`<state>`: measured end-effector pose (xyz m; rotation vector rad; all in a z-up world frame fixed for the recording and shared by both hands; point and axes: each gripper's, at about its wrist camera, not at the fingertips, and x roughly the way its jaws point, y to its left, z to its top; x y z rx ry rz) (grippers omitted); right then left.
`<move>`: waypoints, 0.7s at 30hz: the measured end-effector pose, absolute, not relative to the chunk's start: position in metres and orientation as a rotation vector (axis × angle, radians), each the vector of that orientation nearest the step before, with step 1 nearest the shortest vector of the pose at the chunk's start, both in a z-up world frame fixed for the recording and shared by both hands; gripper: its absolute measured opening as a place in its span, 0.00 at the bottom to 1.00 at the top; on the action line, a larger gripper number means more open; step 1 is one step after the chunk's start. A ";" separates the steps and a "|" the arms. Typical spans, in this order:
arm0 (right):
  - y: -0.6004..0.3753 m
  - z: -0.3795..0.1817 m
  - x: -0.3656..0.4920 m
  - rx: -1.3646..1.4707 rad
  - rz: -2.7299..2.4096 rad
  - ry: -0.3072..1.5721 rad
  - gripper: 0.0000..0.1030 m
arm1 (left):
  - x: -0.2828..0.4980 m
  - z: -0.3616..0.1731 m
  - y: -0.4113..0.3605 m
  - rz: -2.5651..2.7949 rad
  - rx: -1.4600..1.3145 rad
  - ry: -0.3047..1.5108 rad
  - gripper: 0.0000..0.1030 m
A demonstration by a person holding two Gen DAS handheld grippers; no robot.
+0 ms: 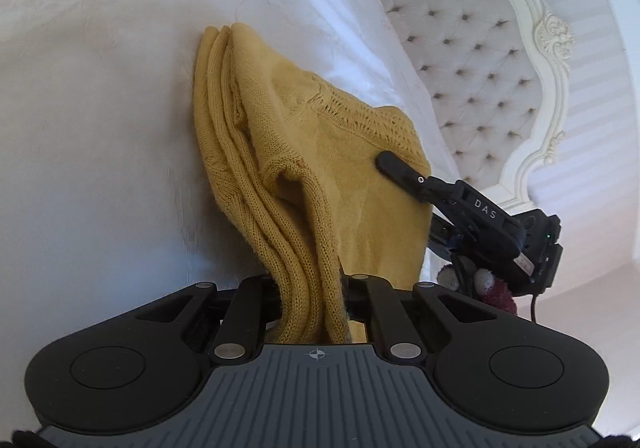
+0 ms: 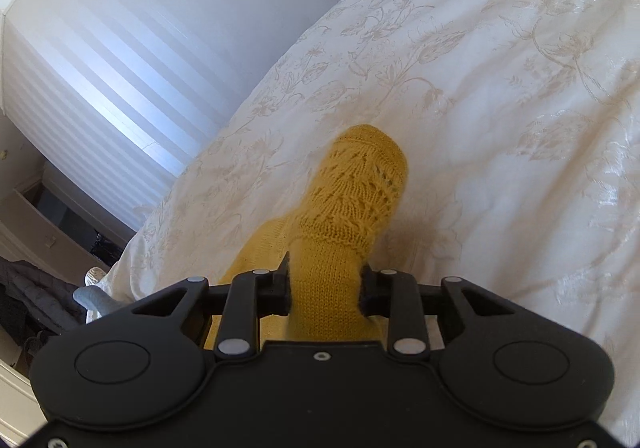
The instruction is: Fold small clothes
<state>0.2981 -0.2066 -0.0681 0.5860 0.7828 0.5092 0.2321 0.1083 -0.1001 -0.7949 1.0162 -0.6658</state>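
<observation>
Above the bedspread [image 2: 460,59], the yellow knit garment [image 1: 288,151] hangs between both grippers: left gripper [image 1: 308,300] and right gripper [image 2: 326,288] each pinch an edge (likely to bring layers together).

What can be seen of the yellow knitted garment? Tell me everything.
The yellow knitted garment is mustard wool-like knit, with ribbed edges and a lacy openwork band. It is bunched in layered folds and held between both grippers: the left hand-held gripper is shut on one end, the right hand-held gripper on another. Its far end touches the white floral bedspread.
</observation>
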 end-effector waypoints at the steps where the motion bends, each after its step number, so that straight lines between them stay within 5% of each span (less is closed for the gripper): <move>1: -0.207 -0.065 0.287 0.581 0.507 0.791 0.38 | 0.222 -0.100 0.108 -0.676 -0.796 1.027 0.11; 11: -0.219 -0.073 0.181 0.621 0.437 0.958 0.40 | 0.150 -0.110 0.113 -0.656 -0.779 1.103 0.11; 21: -0.239 -0.083 0.134 0.591 0.233 0.869 0.47 | 0.130 -0.083 0.116 -0.392 -0.351 1.003 0.16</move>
